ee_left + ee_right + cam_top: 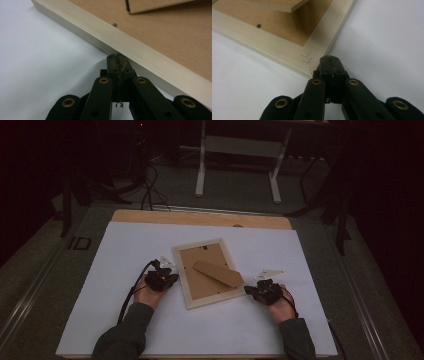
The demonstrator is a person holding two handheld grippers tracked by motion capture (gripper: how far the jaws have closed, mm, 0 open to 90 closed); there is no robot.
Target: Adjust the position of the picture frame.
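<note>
- Fingers of the left gripper (pixel 117 58) are pressed together, empty, tips touching the long side of the picture frame (pixel 207 272).
- Right gripper (pixel 329 60) fingers are together too, at the frame's corner.
- Frame lies face down mid-tabletop (pixel 125 255); one uneven push could spin it.
- Loose stand flap (pixel 218 272) might catch.

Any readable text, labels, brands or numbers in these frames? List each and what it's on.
None readable. The picture frame lies back-up, and its brown backing board is blank in both gripper views. The chevron marks at the frame's corner joint are fasteners, not writing. The white table cover bears no print.
</note>
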